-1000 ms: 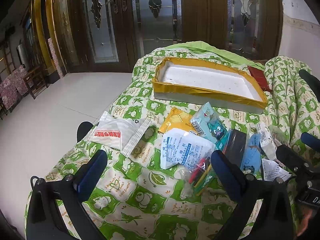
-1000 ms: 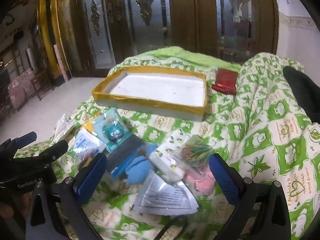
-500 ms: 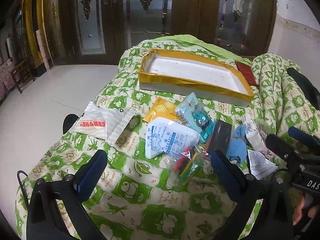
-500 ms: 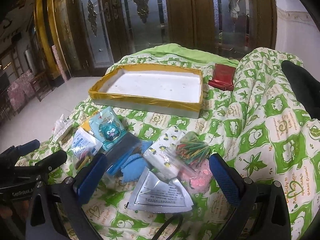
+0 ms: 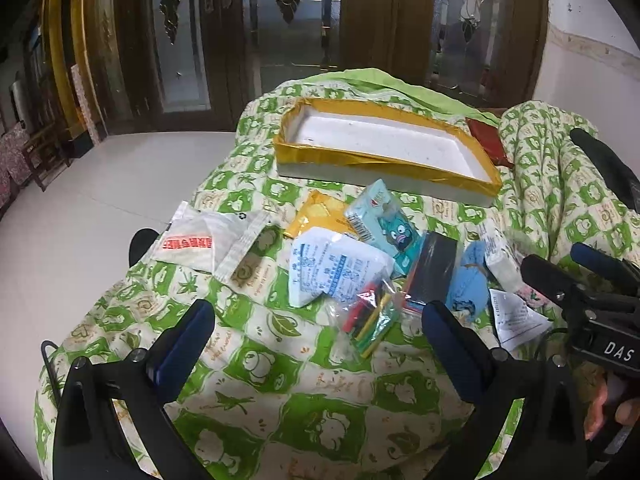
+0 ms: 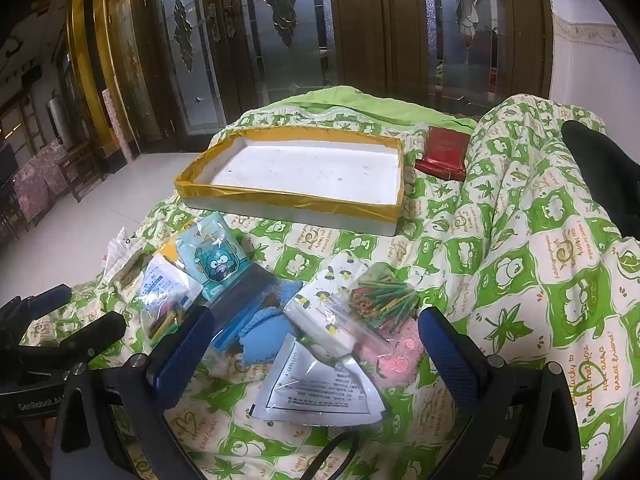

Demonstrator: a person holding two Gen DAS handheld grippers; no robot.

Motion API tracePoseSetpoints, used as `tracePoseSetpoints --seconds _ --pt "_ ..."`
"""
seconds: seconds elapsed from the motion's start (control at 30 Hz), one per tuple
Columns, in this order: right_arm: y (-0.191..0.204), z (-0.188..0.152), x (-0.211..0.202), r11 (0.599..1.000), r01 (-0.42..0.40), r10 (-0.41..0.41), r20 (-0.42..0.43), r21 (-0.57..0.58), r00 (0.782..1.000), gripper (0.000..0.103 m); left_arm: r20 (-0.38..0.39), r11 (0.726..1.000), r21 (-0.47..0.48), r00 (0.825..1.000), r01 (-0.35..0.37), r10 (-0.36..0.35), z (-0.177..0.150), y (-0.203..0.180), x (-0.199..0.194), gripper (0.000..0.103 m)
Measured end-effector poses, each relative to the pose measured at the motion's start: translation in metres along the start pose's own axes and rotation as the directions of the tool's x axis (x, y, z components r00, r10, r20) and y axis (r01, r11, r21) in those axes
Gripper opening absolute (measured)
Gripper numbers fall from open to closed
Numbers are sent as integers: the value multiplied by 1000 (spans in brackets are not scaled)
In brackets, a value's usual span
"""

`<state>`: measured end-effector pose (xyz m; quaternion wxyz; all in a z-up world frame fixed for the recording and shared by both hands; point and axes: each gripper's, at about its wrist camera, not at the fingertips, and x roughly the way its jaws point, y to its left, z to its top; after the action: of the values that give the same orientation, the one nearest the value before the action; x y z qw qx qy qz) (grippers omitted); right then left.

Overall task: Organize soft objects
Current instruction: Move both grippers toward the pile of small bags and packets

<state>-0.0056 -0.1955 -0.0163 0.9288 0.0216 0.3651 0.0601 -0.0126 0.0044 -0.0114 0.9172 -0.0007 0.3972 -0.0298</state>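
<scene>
A pile of soft packets lies on a green-and-cream quilt (image 5: 312, 408): a white printed pouch (image 5: 336, 268), a teal cartoon packet (image 5: 384, 228), a yellow packet (image 5: 316, 220), a bag of coloured sticks (image 5: 370, 322) and a blue cloth (image 5: 468, 280). A white tray with gold-taped rim (image 5: 376, 158) lies empty beyond them. My left gripper (image 5: 316, 344) is open and empty, just short of the pile. My right gripper (image 6: 316, 344) is open and empty above a white tissue pack (image 6: 324, 308), a clear bag of sticks (image 6: 380, 298), a pink item (image 6: 400, 356) and a silver sachet (image 6: 320, 388).
A flat white bag with red print (image 5: 196, 240) lies apart at the quilt's left edge. A red packet (image 6: 442, 152) lies right of the tray (image 6: 288, 198). A dark object (image 6: 600, 172) rests on the raised quilt at right. Tiled floor and wooden doors lie beyond.
Both grippers have drawn slightly back and up, so the pile and tray sit a little higher and farther in view. Nothing was grasped or moved.
</scene>
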Motion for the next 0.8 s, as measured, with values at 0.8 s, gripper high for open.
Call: tracePoseSetpoints --seconds 0.8 --pt "-15 8 10 999 -32 34 -79 17 996 103 -100 999 22 994 34 -31 11 -6 29 101"
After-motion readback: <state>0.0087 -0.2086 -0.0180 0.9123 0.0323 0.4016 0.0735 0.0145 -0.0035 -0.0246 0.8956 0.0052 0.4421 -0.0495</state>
